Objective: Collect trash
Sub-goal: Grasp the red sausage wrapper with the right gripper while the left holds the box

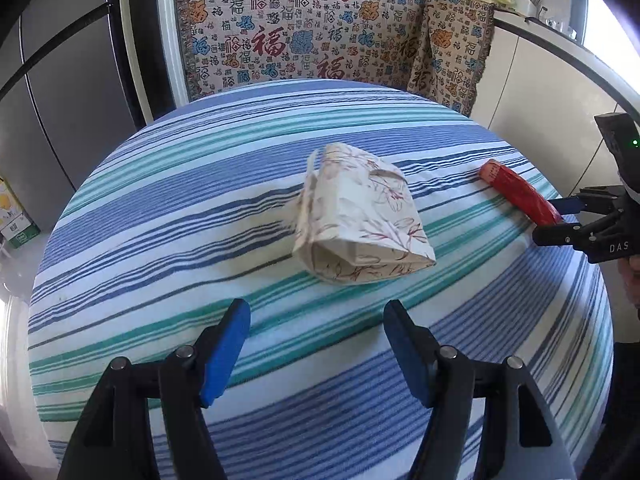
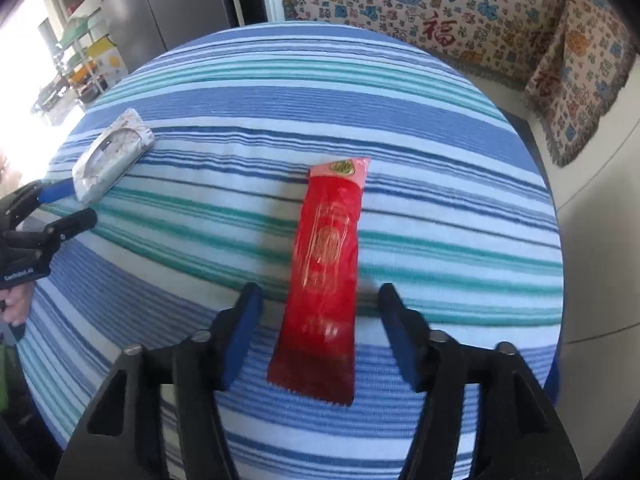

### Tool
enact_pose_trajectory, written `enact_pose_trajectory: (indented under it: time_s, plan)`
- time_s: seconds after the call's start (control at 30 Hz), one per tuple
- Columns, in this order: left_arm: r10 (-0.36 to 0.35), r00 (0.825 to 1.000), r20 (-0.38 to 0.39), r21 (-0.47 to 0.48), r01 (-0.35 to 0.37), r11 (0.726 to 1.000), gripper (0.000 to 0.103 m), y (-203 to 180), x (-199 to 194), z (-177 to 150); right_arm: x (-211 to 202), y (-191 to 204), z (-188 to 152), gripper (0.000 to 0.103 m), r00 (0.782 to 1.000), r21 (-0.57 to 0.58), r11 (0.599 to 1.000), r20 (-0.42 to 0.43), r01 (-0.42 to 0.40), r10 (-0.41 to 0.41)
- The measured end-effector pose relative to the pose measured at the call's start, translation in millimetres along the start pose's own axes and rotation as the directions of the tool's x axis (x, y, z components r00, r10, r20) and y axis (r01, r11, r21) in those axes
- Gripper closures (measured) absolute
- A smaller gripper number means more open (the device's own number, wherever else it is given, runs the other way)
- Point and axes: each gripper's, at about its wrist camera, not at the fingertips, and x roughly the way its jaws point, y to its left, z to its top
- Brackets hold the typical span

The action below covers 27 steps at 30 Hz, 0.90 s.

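1. Left tongs [image 1: 316, 356] stood apart with nothing between the blue pads, hovering above the counter [image 1: 168, 208] short of the floral paper packet [image 1: 362, 216].
2. Right tongs [image 2: 320, 336] stood apart as well; the red wrapper [image 2: 324, 276] lay flat between the pads, and neither pad touched it.
3. Floral paper packet lay crumpled near the middle of the striped cloth; in the right wrist view it sat just beyond the left tongs' tips.
4. Red wrapper had a pink top end with a gold emblem pointing away from the right tongs and a serrated lower edge nearest them.
5. Packet and wrapper lay well apart on the cloth.
6. Patterned throw [image 1: 304, 28] with red characters hung behind the counter; grey cabinet doors [image 1: 68, 92] stood to its left.
7. Part of a hand [image 2: 16, 304] gripped the left tongs' handle.
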Motion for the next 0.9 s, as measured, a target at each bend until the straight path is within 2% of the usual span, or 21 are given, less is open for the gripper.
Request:
enact_pose_trajectory:
  time_s: [0.1,0.23,0.33,0.4,0.53,0.67,0.7,0.73,0.83,0.87,0.9]
  plan:
    - [-0.043,0.998,0.044,-0.006,0.044,0.999,0.032,6.0,-23.6,-2.4,-10.0,-3.4,-2.3,0.024,1.000,0.019,1.000,-0.009,-0.009,0.009]
    - [-0.094,0.993,0.068,0.036,0.092,0.995,0.032,0.3,-39.7,17.6,-13.8,-9.7,6.9,0.023,0.999,0.052,0.998,-0.023,-0.021,0.022]
    - [-0.149,0.988,0.038,0.037,0.147,0.988,0.032,-1.9,-28.4,36.8,-19.7,-12.0,12.8,0.022,0.999,0.086,0.996,-0.011,-0.034,0.035]
    - [-0.182,0.983,-0.013,0.014,0.182,0.983,0.032,0.4,-7.0,48.2,-19.9,-14.0,19.2,0.021,0.999,0.101,0.994,-0.011,-0.030,0.032]
    - [-0.189,0.979,-0.077,0.009,0.190,0.982,0.032,0.7,22.9,61.1,-18.2,-17.7,25.4,0.021,1.000,0.116,0.993,-0.028,-0.009,0.012]
    - [-0.230,0.968,-0.104,-0.009,0.230,0.973,0.034,1.9,33.1,66.8,-13.1,-23.3,34.5,0.022,0.998,0.142,0.990,-0.061,-0.017,0.026]
    - [-0.235,0.966,-0.105,-0.012,0.235,0.972,0.040,1.4,33.5,67.8,-8.8,-23.5,38.5,0.022,0.997,0.143,0.990,-0.078,-0.016,0.027]
    - [-0.238,0.965,-0.107,-0.015,0.237,0.971,0.057,2.3,33.7,67.8,-6.5,-24.0,41.1,0.022,0.996,0.143,0.990,-0.090,-0.015,0.028]
    - [-0.230,0.967,-0.106,-0.028,0.228,0.973,0.065,4.0,30.2,65.1,4.3,-25.4,47.1,0.033,0.994,0.133,0.991,-0.111,0.005,0.010]
    - [-0.225,0.969,-0.105,-0.028,0.223,0.974,0.066,3.1,29.1,63.7,7.7,-24.4,47.6,0.049,0.993,0.122,0.992,-0.118,0.016,-0.002]
    - [-0.214,0.972,-0.100,-0.024,0.212,0.977,0.068,1.6,27.0,62.0,10.9,-24.0,47.8,0.085,0.992,0.106,0.994,-0.122,0.028,-0.015]
